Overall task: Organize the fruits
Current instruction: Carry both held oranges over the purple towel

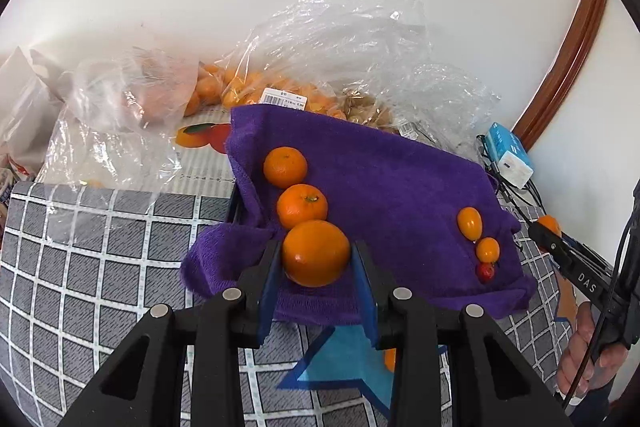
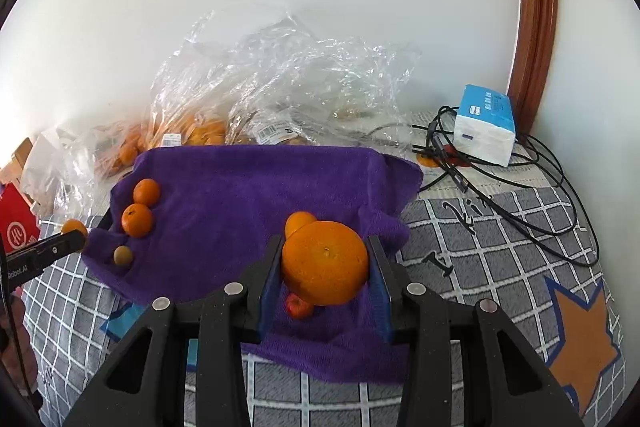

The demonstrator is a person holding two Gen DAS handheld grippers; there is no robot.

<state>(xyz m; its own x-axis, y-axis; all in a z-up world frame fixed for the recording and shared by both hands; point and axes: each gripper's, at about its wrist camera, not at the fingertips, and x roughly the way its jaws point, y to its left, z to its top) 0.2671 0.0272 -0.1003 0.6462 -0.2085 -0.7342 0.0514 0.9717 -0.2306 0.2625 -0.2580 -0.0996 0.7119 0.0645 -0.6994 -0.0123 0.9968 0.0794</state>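
Both tongs are clamped on fruit above the purple towel (image 1: pixel 392 187) — left tongs (image 1: pixel 316 259) on an orange (image 1: pixel 316 253), right tongs (image 2: pixel 325 269) on a larger one (image 2: pixel 325 263). Lower each beside its own row along the towel's side edges — release gently so nothing rolls.

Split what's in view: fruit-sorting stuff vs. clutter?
Job:
- orange gripped by left gripper
- orange gripped by right gripper
- purple towel with sorted fruit
- bagged fruit

Clutter:
- tissue pack
- black cables
- red box
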